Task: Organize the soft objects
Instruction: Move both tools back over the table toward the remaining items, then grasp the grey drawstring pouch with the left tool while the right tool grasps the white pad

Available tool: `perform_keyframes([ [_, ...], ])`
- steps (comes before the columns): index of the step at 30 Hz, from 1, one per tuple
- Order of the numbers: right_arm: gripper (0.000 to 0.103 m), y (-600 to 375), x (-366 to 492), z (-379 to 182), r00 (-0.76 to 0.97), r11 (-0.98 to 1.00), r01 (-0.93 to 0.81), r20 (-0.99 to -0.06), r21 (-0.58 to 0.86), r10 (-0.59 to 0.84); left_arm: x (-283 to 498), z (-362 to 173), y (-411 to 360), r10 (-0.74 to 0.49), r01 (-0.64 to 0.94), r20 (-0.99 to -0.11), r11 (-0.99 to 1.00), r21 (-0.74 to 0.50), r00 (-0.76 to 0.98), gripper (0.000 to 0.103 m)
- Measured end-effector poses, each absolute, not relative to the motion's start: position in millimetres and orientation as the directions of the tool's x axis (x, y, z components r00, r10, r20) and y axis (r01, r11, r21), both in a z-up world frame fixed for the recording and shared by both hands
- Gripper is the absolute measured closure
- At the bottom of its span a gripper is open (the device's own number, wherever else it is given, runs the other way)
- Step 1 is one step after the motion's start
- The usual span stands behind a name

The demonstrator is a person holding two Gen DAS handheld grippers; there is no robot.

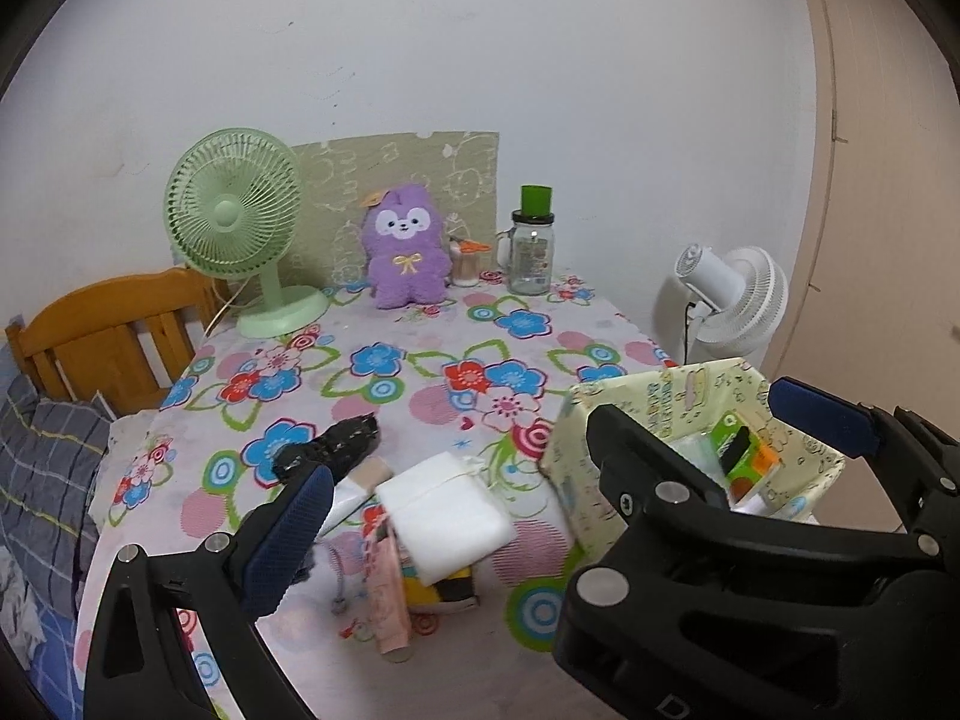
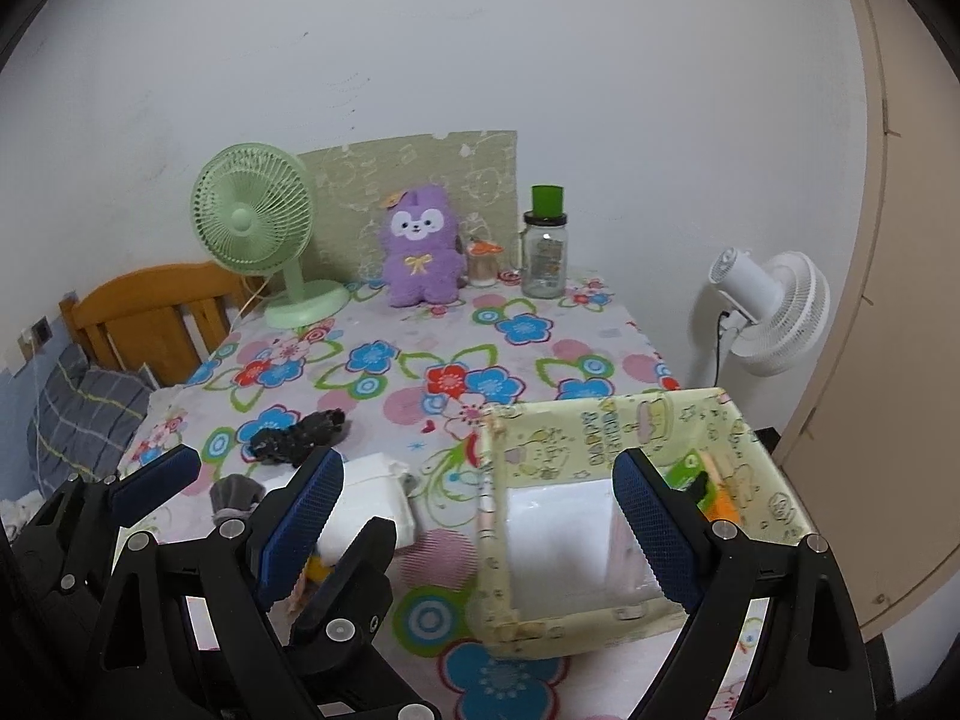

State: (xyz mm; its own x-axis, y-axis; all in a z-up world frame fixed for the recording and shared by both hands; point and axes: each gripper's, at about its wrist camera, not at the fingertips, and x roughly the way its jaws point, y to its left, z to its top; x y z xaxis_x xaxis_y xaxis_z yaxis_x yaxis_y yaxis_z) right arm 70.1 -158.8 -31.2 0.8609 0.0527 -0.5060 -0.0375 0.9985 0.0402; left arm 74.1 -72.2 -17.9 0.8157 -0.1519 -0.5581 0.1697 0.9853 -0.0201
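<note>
Floral cloth covers the table (image 2: 420, 324) against a white wall. Near its front edge lie the soft things: a white folded pad (image 1: 447, 507), a black crumpled cloth (image 1: 336, 447) just left of it, and a grey sock (image 2: 234, 495). At right stands a yellow fabric bin (image 2: 606, 420) holding a white pack. The left gripper (image 1: 456, 504) and the right gripper (image 2: 474, 516) both hang released, grasping nothing.

White wall (image 1: 420, 30), beige door (image 2: 888, 300) at right, wooden headboard (image 1: 102, 324) at left, table with flowered cloth (image 2: 420, 360), dim even light.
</note>
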Motion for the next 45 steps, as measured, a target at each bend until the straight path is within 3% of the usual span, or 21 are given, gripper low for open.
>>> perform_keyframes([
  [30, 0.01, -74.2, 100.2, -77.9, 0.839, 0.991, -0.109, -0.528, 0.08, 0.135, 90.8, -62.6, 10.9, -0.056, 0.071, -0.602, 0.997, 0.002, 0.797, 0.001],
  [45, 0.01, -61.4, 128.1, -106.6, 0.804, 0.995, -0.092, -0.586, 0.044, 0.1, 116.5, -96.3, 26.6, -0.086, 0.073, -0.655, 0.996, -0.046, 0.751, 0.004],
])
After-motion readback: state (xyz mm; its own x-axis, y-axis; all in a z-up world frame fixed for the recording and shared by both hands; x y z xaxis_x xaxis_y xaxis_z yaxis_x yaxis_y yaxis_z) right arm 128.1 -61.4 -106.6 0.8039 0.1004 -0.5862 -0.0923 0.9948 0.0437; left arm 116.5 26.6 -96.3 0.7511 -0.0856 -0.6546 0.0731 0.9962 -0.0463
